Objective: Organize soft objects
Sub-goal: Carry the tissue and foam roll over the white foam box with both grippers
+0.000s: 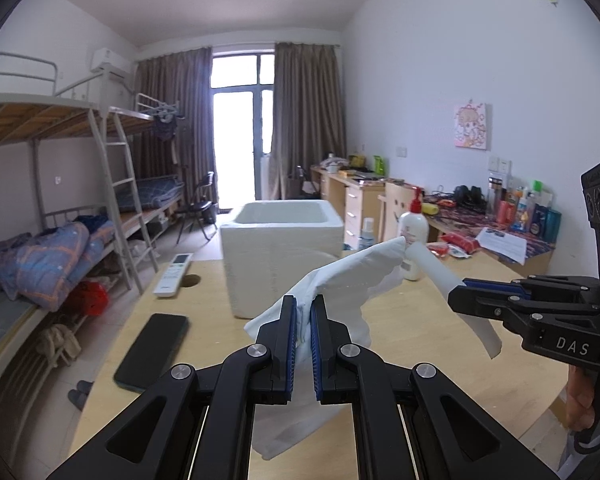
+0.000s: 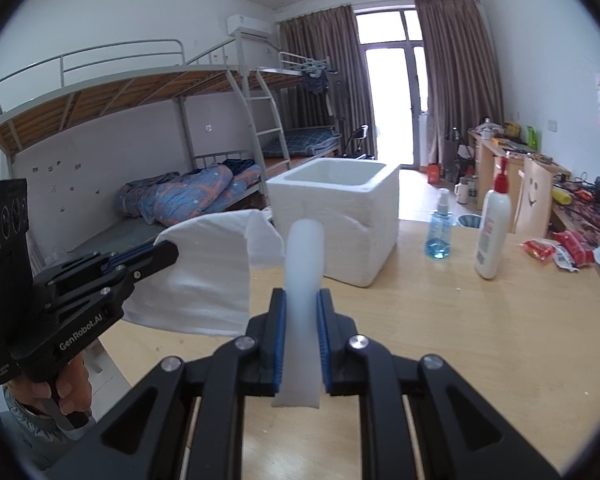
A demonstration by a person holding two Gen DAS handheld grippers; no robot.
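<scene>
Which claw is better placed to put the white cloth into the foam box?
Probably the left. The left claw grips the bunched bulk of the white cloth with the foam box straight ahead. The right claw pinches only a narrow end, so it would likely follow.

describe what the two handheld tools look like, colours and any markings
Both are matte black linkage frames with silver pivot bolts and blue ribbed pads. The right tool carries white "DAS" lettering; the left tool reads "GenRobot.AI". Each has a pistol-style handle. A grey padded sleeve shows below the left one.
</scene>
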